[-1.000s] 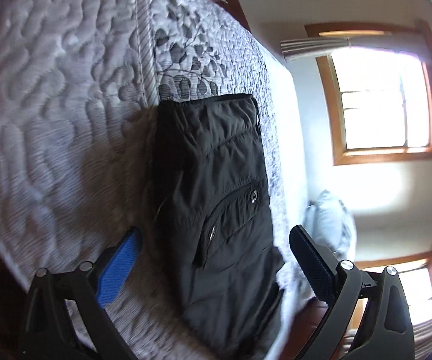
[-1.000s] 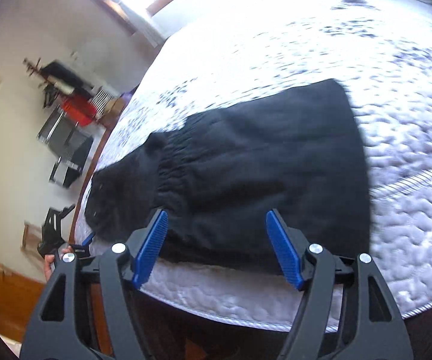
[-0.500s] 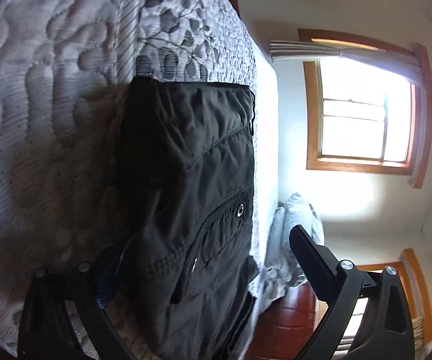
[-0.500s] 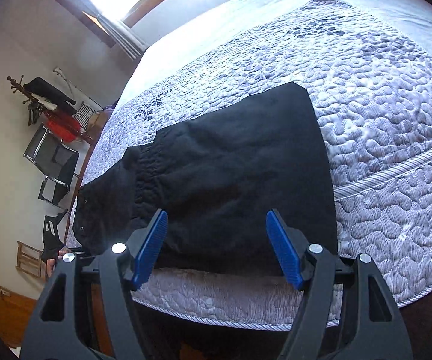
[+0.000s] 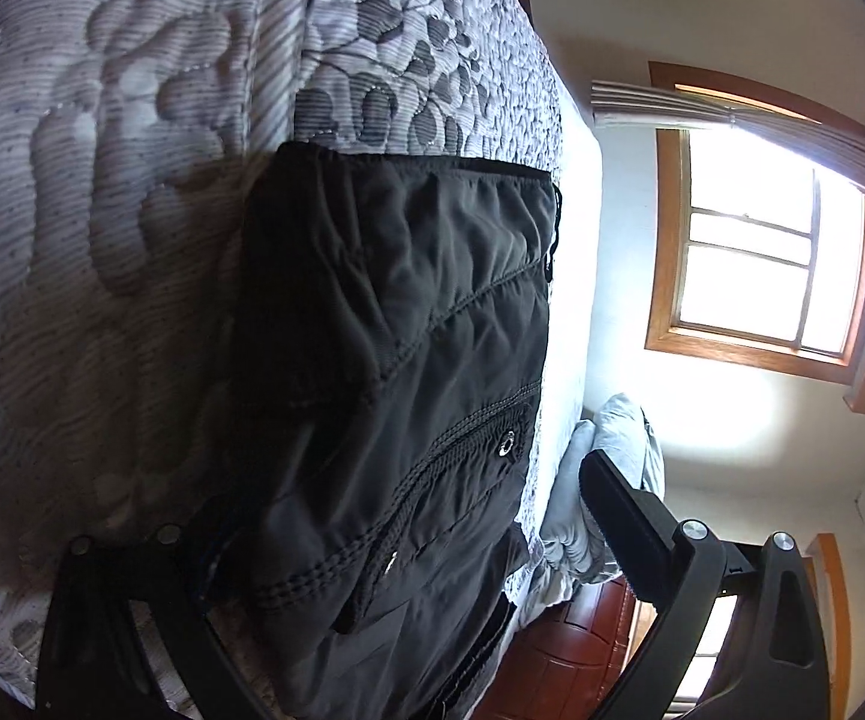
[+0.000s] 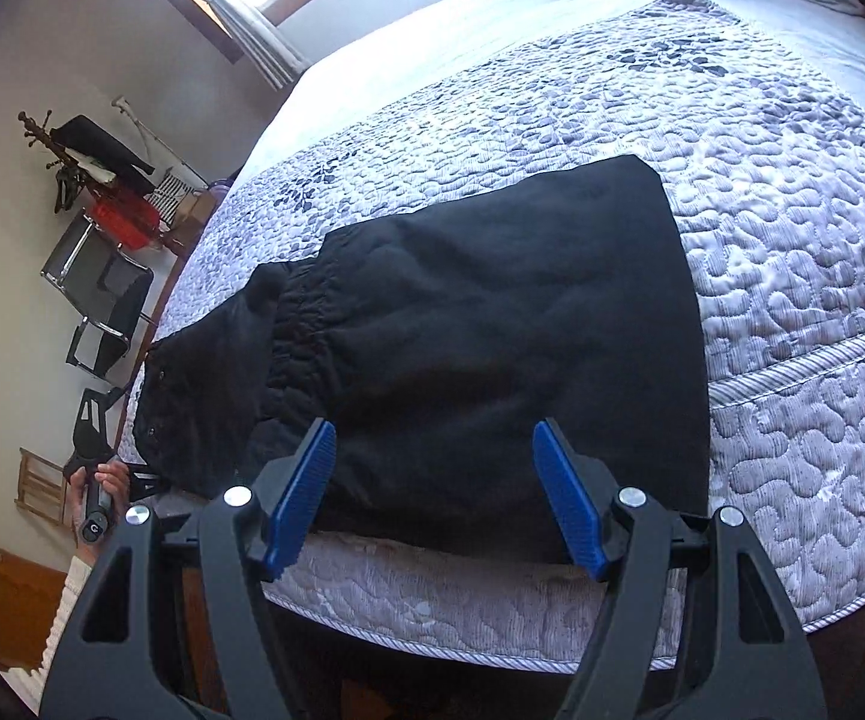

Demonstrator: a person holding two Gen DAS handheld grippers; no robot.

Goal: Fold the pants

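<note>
Pants [image 6: 492,348] lie part-folded on bed [image 6: 792,192], near edge. Left hand-held gripper [image 5: 408,546] has dropped in w/ one finger under the pocket end, wide, not pinching yet; right hand-held gripper [image 6: 435,498] wide, empty, hovering. Next fold about to start.

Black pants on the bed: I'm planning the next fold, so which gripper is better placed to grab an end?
Probably left. The left gripper is open, already straddling the pocket end of the black pants. The right gripper is open, off the near edge.
</note>
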